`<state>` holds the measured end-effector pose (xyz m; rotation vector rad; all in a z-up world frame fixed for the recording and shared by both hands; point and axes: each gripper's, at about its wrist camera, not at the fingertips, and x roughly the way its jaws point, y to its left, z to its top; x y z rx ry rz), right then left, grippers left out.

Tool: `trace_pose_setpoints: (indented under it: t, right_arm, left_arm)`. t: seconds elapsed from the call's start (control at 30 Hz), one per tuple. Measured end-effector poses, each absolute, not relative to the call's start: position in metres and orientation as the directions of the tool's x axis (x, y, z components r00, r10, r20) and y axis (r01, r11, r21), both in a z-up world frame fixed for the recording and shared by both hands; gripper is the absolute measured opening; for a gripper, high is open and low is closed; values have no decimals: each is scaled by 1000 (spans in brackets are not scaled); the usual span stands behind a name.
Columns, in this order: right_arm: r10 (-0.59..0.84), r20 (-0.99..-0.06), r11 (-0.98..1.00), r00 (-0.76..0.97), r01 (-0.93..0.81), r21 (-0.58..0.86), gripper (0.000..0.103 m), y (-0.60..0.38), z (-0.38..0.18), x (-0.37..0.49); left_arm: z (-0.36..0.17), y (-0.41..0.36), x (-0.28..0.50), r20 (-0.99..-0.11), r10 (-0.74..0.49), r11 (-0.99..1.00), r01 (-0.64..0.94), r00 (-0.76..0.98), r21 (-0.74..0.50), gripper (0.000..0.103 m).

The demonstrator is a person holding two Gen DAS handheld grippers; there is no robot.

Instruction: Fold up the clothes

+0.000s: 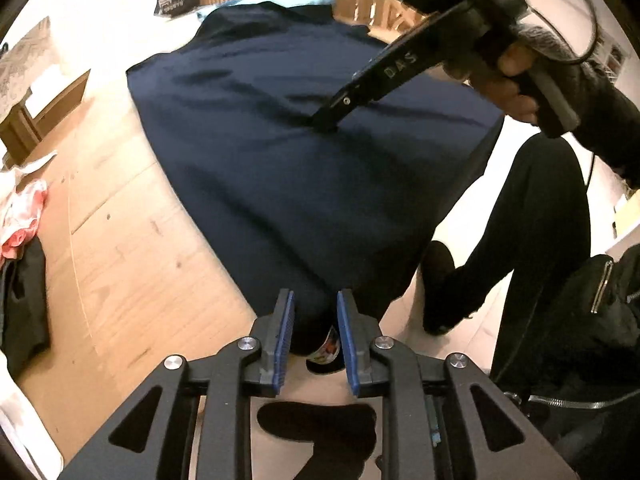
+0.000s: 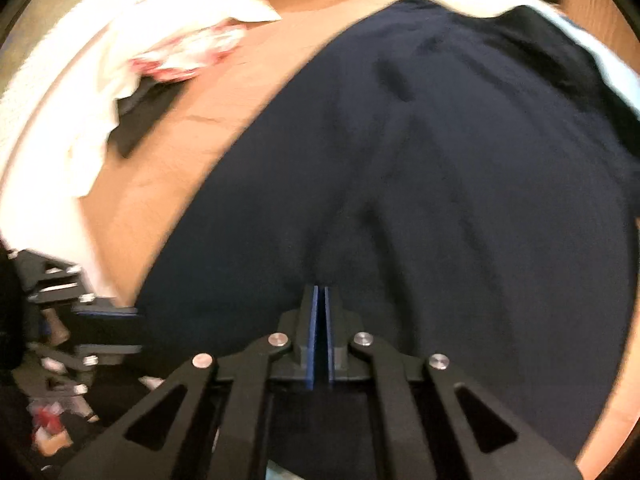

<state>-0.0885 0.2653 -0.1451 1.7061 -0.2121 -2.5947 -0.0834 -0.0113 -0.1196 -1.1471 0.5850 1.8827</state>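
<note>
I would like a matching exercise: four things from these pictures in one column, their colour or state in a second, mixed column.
1. spread garment
2. table
3. left gripper
4. right gripper

a. jaws shut
b. navy blue
c. jaws apart
d. light wood

Pairs: 1-b, 2-d, 3-c, 4-a

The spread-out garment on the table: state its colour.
Dark navy garment, plain with no pattern; the left wrist view shows it best.
</note>
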Motion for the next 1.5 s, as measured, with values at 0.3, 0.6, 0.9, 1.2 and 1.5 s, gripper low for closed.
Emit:
trace_pose_setpoints:
  t: [0.3,0.6,0.9,1.2,1.5]
  right_arm:
    - [-214,-862,-977,-460,83,198,26,226,-124,-53]
    - [-107,-909,-994,-404,57,92,25,223,-138,-27]
    - [-22,-908,-996,-419,-70,56,26,264,-145,2]
    - [14,-912,-998,-410,-57,10,28,260,-147,0]
    - [-7,-906,-1000,-423,-3,9,28,248,-145,8]
  left_arm:
    - [-114,-43,-81,-878,414,-590,-806,-241,-57,22]
    - [-116,-53,-70,-877,416,-599,-798,-242,-63,25]
    - [-117,-4,-95,-881,407,-500,-866,-239,4,29]
    - [-114,-58,-89,-869,390,-638,-770,-306,-16,38]
    - [-154,-59,-58,-855,450,-731,-657,-259,-185,38]
